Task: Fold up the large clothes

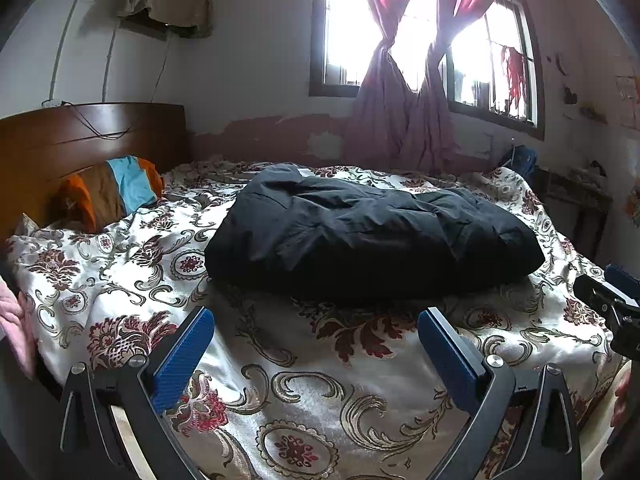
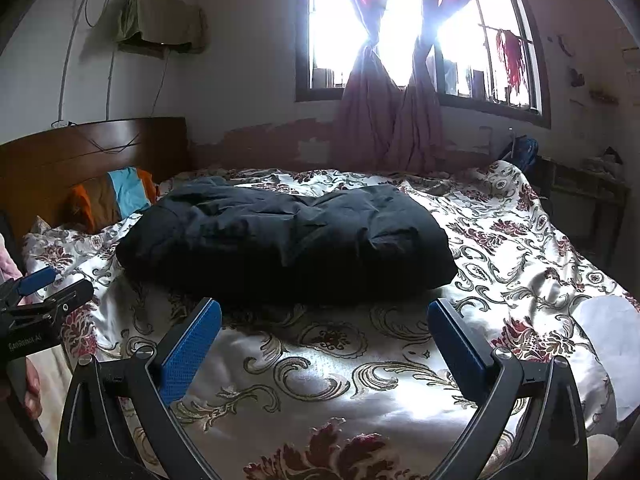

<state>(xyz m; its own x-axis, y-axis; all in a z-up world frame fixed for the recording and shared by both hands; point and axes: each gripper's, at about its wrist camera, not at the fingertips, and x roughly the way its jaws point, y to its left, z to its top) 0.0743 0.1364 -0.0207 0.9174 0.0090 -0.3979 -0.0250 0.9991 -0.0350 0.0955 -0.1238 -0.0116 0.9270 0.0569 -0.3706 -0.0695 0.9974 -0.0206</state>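
I hold both hand-held grippers, left (image 1: 316,344) & right (image 2: 324,340), open w/ nothing gripped. Dark garment (image 1: 360,232) sits bundled mid-frame on bed (image 1: 320,400). Fold looks near done; next prob. a check or flatten.

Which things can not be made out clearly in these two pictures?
- Dark garment: bundled in both views; its folds hide sleeves and type.
- Wall unit: a cloth covers it in both views.
- Window: glare washes out the outside.
- White object: cut off by the right wrist view's edge.
- Right gripper: left wrist view's edge cuts it.
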